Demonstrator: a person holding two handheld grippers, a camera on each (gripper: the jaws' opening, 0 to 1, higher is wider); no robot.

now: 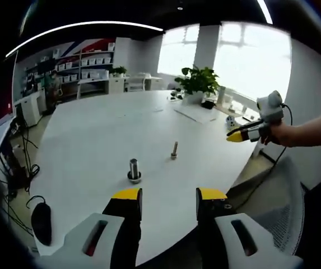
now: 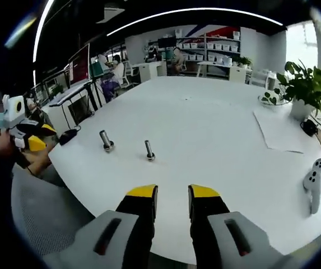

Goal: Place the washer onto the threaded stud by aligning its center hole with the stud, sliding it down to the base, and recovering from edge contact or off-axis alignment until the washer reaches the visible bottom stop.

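Note:
Two metal studs stand upright on the round white table [image 1: 93,140]. The thicker stud [image 1: 134,169] [image 2: 106,140] has a wider ring at its foot; I cannot tell whether that ring is a washer. The thinner threaded stud [image 1: 174,149] [image 2: 149,150] stands a short way from it. My left gripper [image 1: 170,196] is open and empty at the table's near edge, short of the thick stud. My right gripper [image 2: 173,193] is open and empty over the opposite edge. Each gripper appears in the other's view: the right gripper [image 1: 234,136] held in a hand, the left gripper [image 2: 41,136] at the far left.
A potted plant [image 1: 196,83] [image 2: 303,84] and a sheet of paper [image 2: 278,129] sit on the far side of the table. A white controller [image 2: 314,182] stands near the edge. A mesh chair back [image 1: 283,218] is by the table; shelves and desks line the room.

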